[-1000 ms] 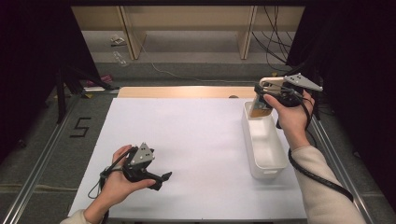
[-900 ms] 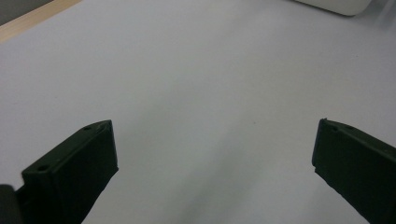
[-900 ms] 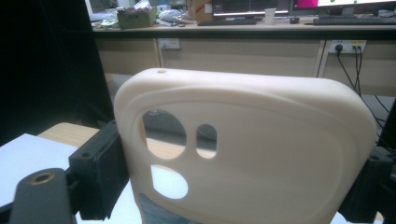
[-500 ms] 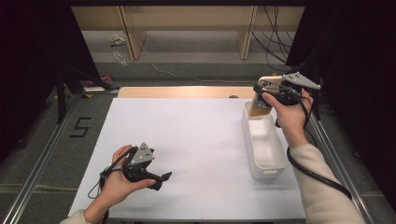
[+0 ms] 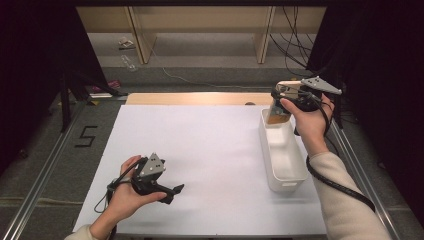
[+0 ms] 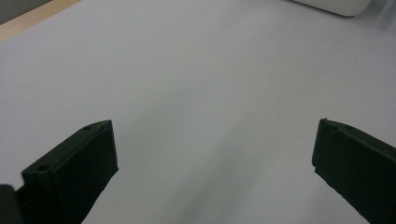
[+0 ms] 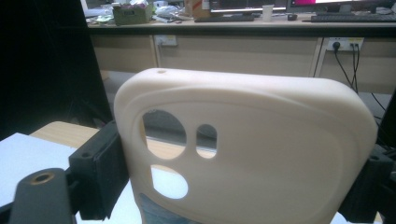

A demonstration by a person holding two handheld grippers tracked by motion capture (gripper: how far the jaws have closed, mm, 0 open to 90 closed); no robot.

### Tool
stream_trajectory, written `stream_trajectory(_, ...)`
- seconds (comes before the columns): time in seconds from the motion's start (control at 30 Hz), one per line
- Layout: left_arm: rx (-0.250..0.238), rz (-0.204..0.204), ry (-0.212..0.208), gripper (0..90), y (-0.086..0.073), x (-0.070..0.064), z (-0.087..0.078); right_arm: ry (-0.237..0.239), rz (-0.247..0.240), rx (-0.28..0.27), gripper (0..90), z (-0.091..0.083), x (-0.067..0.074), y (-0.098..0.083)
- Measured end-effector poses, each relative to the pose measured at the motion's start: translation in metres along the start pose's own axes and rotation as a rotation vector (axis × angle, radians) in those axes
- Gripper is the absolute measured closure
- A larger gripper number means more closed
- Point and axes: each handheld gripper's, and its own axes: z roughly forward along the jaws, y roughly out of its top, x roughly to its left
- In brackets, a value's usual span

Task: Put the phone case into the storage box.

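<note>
One painted "5" [image 5: 86, 136] beside table [image 5: 210, 145]

grey floor [image 5: 55, 165], wooden shelving [image 5: 200, 20] behind

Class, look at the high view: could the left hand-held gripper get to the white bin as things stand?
Probably yes. The left hand-held gripper is open and holds nothing, with bare white table between it and the white bin; it would still have to cross that stretch.

Phone case [image 7: 261, 154]: cream, soft-looking matt rubber or silicone, smooth. Bin [image 5: 283, 155]: white plastic, smooth, slight sheen. Table sheet [image 5: 200, 150]: white, matt, smooth, maybe paper or board. Table edge [image 5: 195, 98]: pale wood. Left gripper [image 6: 210, 154] jaws: black matt plastic.
</note>
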Motion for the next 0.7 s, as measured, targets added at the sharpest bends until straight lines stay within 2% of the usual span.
stream_trajectory(0.7, 0.0, 0.0, 0.0, 0.0, -0.0001, 0.0002, 0.0, -0.009, 0.001, 0.014, 14.4, 0.0088, -0.0007, -0.0004)
